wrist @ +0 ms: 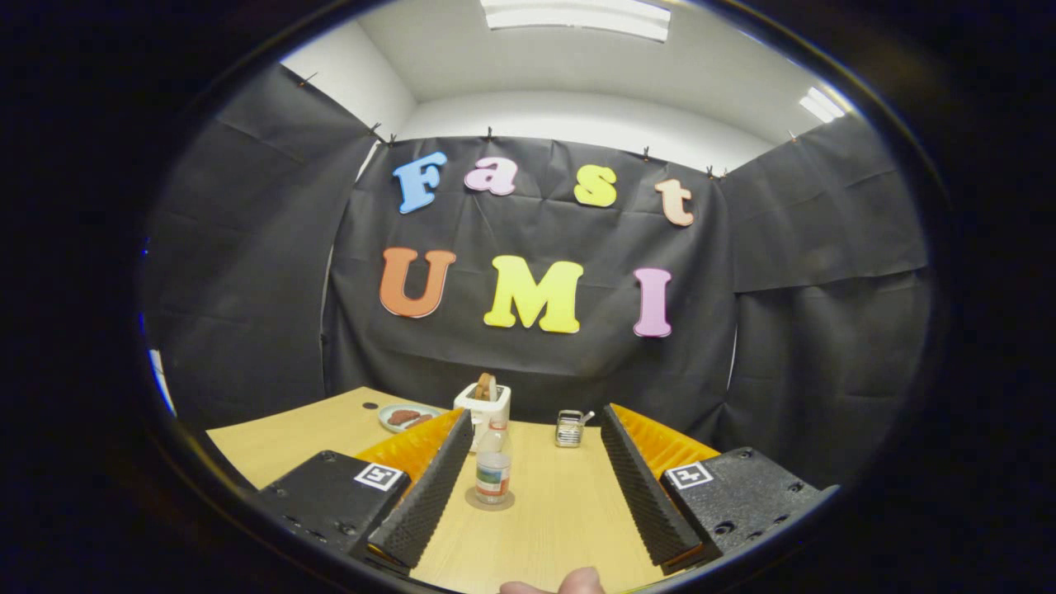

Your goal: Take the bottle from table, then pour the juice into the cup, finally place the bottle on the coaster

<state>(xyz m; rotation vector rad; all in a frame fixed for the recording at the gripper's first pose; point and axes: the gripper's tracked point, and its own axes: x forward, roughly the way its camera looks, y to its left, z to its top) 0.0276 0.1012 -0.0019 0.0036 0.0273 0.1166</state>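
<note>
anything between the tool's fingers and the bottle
Nothing: in the gripper view the open tool has only bare wooden table between its fingers and the bottle, which stands on a round coaster.

Fingers [535, 462] spread wide apart, gripping nothing, with a broad lane of bare desk [561, 511] between them. Inside that lane, close to the left finger: a bottle [493, 469] upright on a round coaster [490, 499]. Open wood to the bottle's right, up to the right finger. Beyond the fingertips, blocking the far edge: a white toaster [487, 403] behind the bottle, a plate [406, 417] to its left, a small glass cup [569, 428] further right. Clear gap between toaster and cup. Black cloth wall [536, 363] closing off the desk's back.
</note>
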